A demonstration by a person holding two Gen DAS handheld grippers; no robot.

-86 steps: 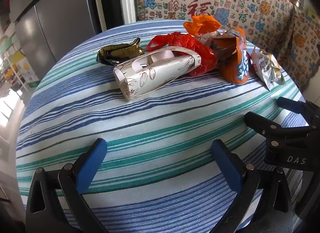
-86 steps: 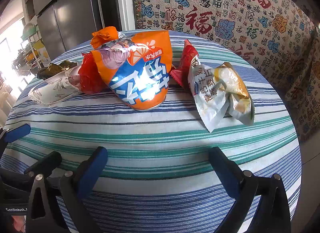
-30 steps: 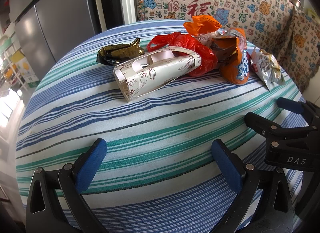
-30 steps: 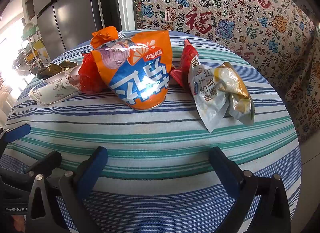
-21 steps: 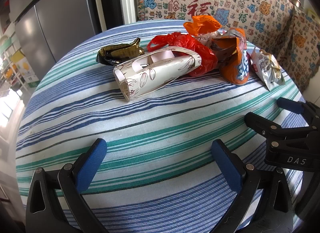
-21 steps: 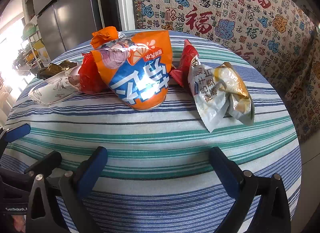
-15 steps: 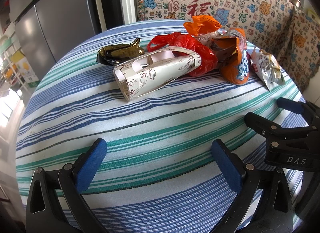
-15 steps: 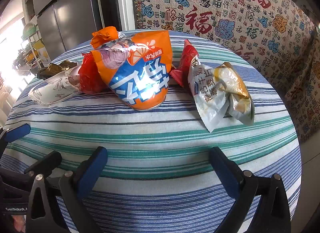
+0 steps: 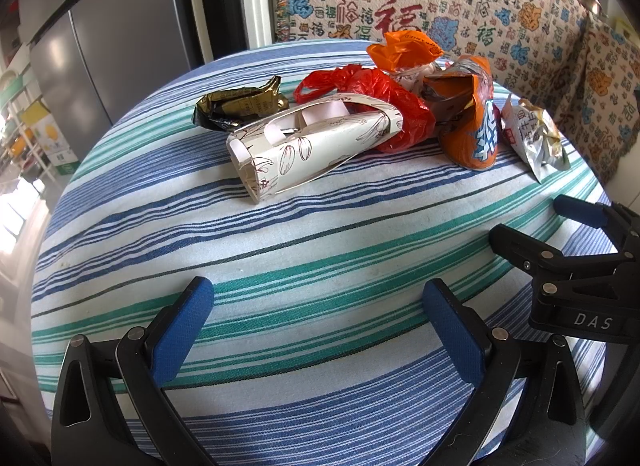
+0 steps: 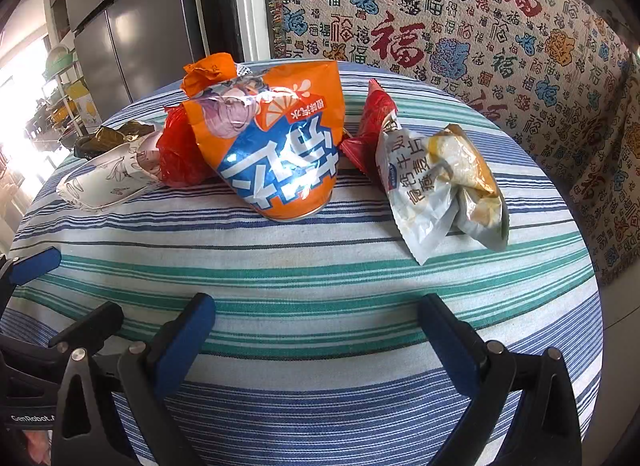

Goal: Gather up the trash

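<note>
Crinkly orange bag (image 10: 276,153) stood upright; both grippers, left (image 9: 316,330) and right (image 10: 316,330), gaped empty; careless pinch risked toppling it onto wrapper (image 10: 436,185).

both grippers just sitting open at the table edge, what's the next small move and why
Probably ease the right gripper forward toward the silver snack wrapper. It lies apart from the pile, nearest that gripper's side, with bare striped cloth between them. Both grippers are open and empty, and the left gripper faces the floral paper box.

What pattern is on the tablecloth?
The tablecloth has blue, green and white stripes, clearest in the left wrist view.
</note>
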